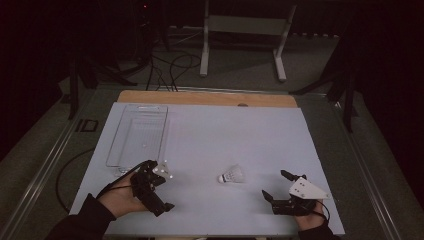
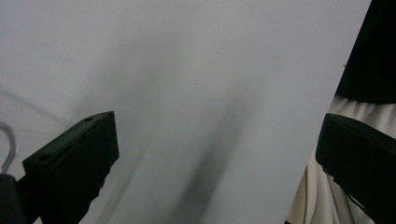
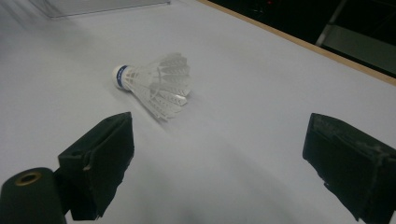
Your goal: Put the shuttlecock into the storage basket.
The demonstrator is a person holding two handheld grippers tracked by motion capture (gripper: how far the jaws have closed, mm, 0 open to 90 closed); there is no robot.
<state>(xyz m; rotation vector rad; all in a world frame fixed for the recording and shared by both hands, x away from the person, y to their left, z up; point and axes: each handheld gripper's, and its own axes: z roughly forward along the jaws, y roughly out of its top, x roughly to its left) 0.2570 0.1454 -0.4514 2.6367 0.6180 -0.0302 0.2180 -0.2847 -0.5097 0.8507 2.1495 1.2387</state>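
Shuttlecock (image 1: 232, 175) lies on its side mid-counter (image 1: 250, 135), free; right gripper (image 1: 278, 186) faces it, jaws apart. Left gripper (image 1: 157, 186) also apart, idle near clear tray (image 1: 137, 135).

No legible text in any view. Shuttlecock (image 3: 154, 84), lying ahead of the right gripper's left jaw, carries a blue band near its cork; any printing there too small to read.
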